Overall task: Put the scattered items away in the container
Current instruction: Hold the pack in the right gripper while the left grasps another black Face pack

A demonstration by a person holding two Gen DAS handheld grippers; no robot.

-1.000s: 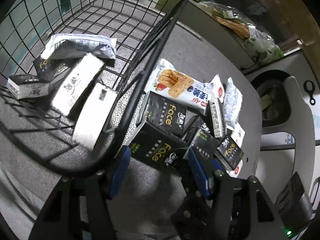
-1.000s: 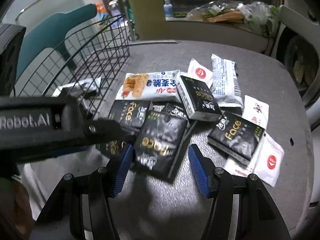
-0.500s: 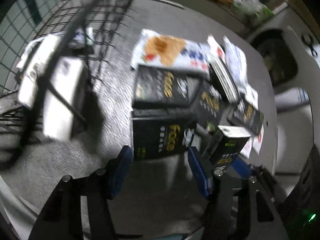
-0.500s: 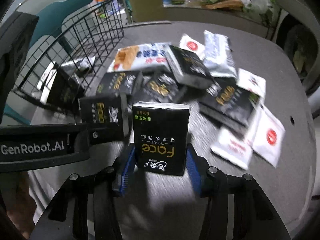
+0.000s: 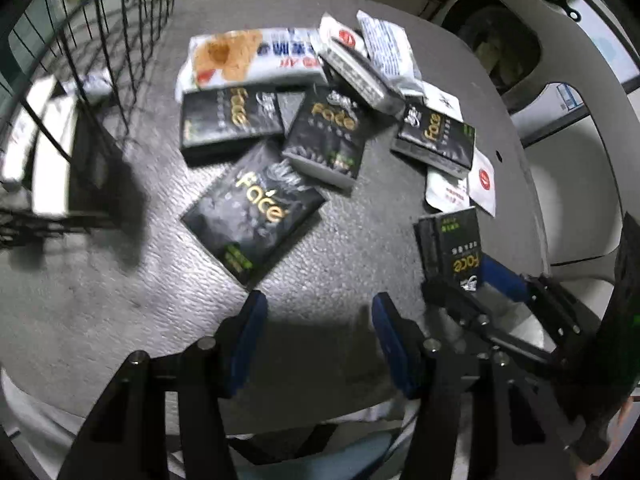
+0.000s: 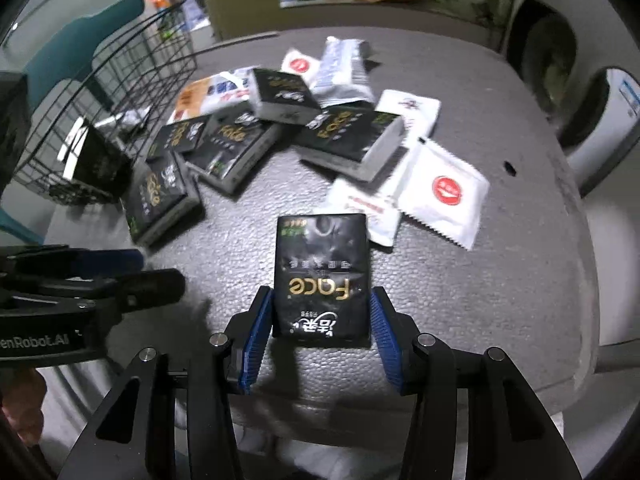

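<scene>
**Right gripper carrying one tissue pack, pile left to clear**

Grey pebbled table [image 5: 120, 312], rounded edge, dim room; washer-like appliance [image 6: 600, 120] and cluttered counter behind. Grain on the top looks grippy, so flat packs probably won't slide much when nudged.

Right gripper [image 6: 320, 332]: blue ribbed pads pinching a black "Face" tissue pack [image 6: 322, 276] across its short sides, pack up off the table, label upside down to the camera. Side grip makes sense: soft rectangular block in glossy film, compresses a bit, ribs bite. Same pack seen from the left wrist at [image 5: 452, 248].

Left gripper [image 5: 316, 320]: spread, nothing between the pads, hanging low over the near table edge, aimed at the pile.

Wire basket [image 5: 100, 40], black open grid, at the left of the table; a few packs already inside, blurred, can't identify them. Held pack is well apart from it, on the opposite side of the pile.

Left on the table:
- nearest black tissue pack [image 5: 256, 212], lying flat, corner toward left gripper, likely next pick
- two more black packs [image 5: 230, 120], [image 5: 326, 136] overlapping; another [image 5: 436, 136] to the right
- biscuit pouch [image 5: 248, 60], crinkly film, long
- flat white sachets with red mark [image 6: 440, 196], thin, serrated edges; judged hardest to get pads under.

Motion blur throughout.
</scene>
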